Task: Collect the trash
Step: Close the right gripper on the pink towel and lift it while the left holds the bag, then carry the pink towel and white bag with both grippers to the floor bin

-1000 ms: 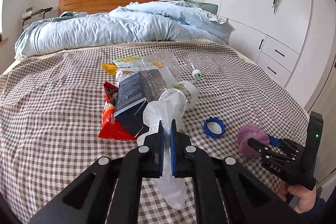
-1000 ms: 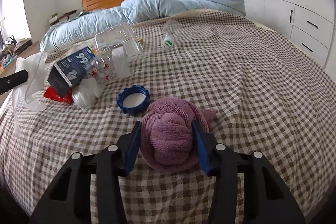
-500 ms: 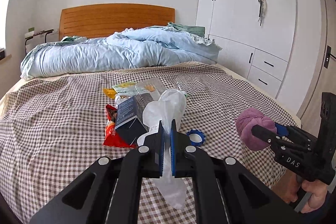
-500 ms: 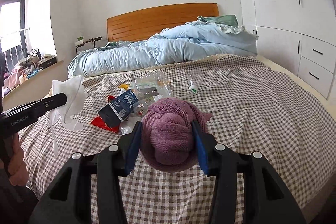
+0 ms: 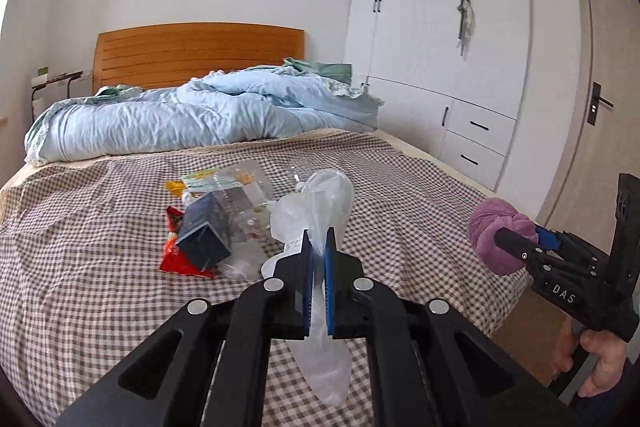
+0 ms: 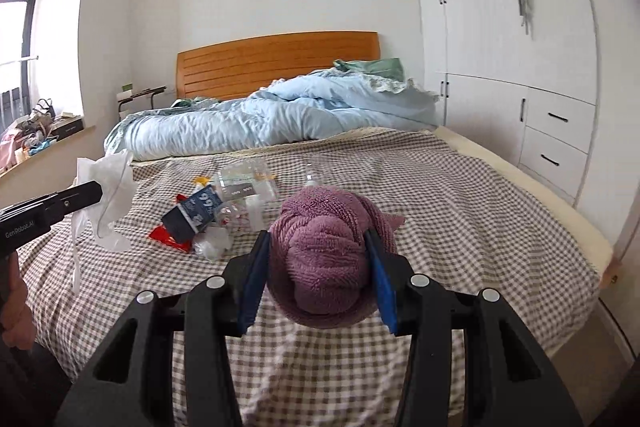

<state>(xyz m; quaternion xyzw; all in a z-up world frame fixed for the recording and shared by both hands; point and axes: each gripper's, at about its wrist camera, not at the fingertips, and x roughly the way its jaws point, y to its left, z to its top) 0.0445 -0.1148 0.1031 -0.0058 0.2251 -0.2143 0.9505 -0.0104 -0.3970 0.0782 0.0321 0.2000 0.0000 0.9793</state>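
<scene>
With the left gripper (image 5: 318,247) pinched tight on a thin white plastic bag (image 5: 320,203) and the right gripper (image 6: 320,259) clamping a rolled purple towel bundle (image 6: 324,255), both held above the foot of the brown-checked bed (image 6: 460,227), bagging seems next: the bag's mouth needs opening.

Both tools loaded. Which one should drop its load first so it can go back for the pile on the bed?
Probably left. The left tool pinches only a thin white plastic bag and points straight at the trash pile. The right tool clamps a bulky purple cloth bundle, which blocks its view of the bed.
</scene>
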